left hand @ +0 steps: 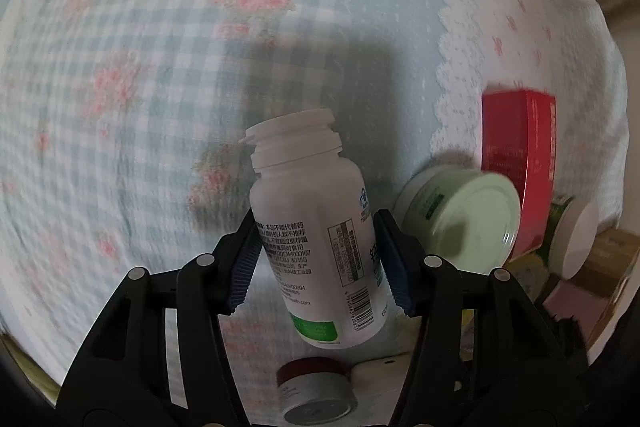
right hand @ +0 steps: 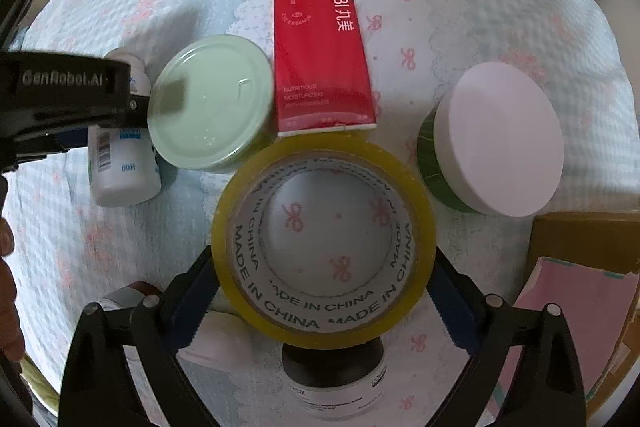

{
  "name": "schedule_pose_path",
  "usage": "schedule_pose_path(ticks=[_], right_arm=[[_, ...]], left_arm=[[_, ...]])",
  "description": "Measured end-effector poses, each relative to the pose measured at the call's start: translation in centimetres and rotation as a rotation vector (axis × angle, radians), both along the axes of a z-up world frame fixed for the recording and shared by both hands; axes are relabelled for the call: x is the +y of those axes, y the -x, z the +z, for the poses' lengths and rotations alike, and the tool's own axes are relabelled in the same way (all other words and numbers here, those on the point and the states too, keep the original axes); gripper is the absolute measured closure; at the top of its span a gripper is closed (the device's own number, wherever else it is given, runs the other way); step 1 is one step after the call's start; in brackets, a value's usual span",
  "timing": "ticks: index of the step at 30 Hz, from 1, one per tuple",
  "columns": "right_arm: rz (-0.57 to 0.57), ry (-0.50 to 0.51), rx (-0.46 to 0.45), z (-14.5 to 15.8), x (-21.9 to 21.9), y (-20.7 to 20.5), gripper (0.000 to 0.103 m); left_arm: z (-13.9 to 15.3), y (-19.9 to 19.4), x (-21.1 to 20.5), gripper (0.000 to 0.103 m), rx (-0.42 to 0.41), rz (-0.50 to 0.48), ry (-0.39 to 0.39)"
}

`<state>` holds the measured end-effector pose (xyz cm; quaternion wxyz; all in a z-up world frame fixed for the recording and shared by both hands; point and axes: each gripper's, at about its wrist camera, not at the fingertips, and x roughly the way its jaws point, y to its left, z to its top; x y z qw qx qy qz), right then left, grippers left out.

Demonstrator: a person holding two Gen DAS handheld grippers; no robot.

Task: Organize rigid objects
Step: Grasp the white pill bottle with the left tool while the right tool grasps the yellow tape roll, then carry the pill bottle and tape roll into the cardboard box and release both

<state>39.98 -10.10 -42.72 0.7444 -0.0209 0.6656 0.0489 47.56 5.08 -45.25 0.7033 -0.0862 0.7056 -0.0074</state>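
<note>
My left gripper (left hand: 318,261) is shut on a white pill bottle (left hand: 316,227), held tilted above the bedspread; the bottle also shows in the right wrist view (right hand: 120,163), left of a pale green lidded jar (right hand: 210,103). My right gripper (right hand: 324,291) is shut on a yellow roll of tape (right hand: 324,239), held above the cloth. A red MARUBI box (right hand: 320,47) lies beyond the tape, beside the green jar. A green jar with a white lid (right hand: 496,139) sits to the right.
A dark-capped jar (right hand: 336,379) lies under the tape. A small red-capped jar (left hand: 316,391) lies below the bottle. A cardboard box with pink paper (right hand: 580,291) sits at the right edge. The other gripper's black body (right hand: 64,99) reaches in from the left.
</note>
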Motion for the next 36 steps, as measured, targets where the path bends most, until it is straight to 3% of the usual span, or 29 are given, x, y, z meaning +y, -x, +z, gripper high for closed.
schedule_pose_path(ticks=[7, 18, 27, 36], right_arm=[[-0.042, -0.041, -0.027, 0.8, -0.7, 0.2, 0.008], [-0.082, -0.106, -0.137, 5.6, -1.6, 0.8, 0.008], [-0.148, -0.169, -0.243, 14.2, -5.3, 8.2, 0.008], [-0.213, -0.169, -0.337, 24.0, -13.3, 13.9, 0.008]], left_arm=[[-0.2, 3.4, 1.1, 0.052, -0.037, 0.023, 0.021], [4.9, 8.3, 4.6, 0.053, -0.136, 0.069, 0.059], [15.4, 15.5, 2.7, 0.053, -0.249, 0.052, 0.113], [24.1, 19.4, -4.5, 0.053, -0.334, -0.044, 0.181]])
